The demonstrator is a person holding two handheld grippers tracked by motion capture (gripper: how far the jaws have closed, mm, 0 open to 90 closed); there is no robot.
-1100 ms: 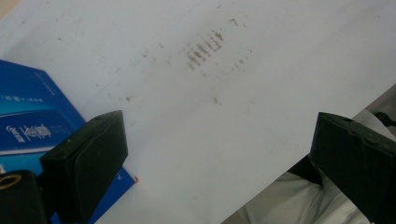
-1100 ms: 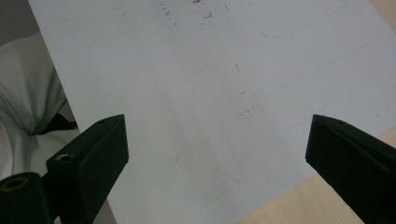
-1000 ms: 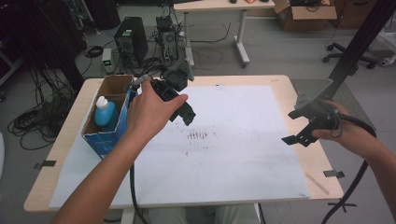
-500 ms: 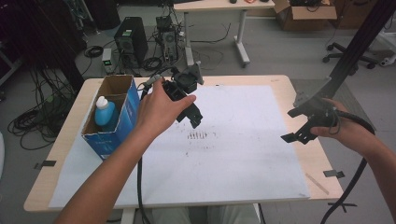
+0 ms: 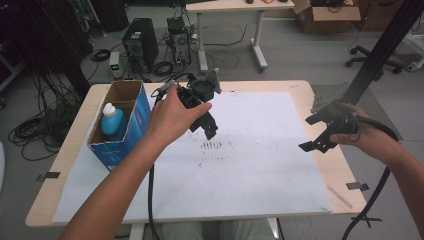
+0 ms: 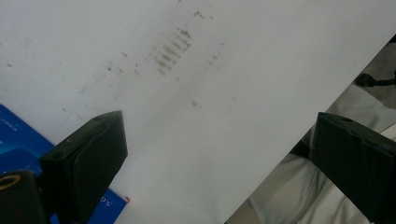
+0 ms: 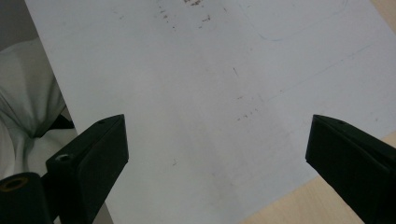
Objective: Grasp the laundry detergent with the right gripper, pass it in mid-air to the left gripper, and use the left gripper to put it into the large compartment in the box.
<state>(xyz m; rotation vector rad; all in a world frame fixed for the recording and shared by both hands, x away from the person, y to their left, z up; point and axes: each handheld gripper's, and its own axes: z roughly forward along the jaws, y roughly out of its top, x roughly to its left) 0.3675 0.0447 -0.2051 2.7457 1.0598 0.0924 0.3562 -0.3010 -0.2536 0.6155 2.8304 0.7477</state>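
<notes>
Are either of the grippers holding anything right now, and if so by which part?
Nothing is held. The left gripper and the right gripper both have their jaws wide apart over the white sheet, with nothing between them.

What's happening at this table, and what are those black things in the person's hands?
A person sits at a table covered by a white sheet and holds a black claw tool in each hand. The left claw hangs above the sheet near some dark smudges, beside a blue cardboard box that holds a blue bottle. The right claw hovers near the sheet's right edge. Both claws are open and hold nothing.
</notes>
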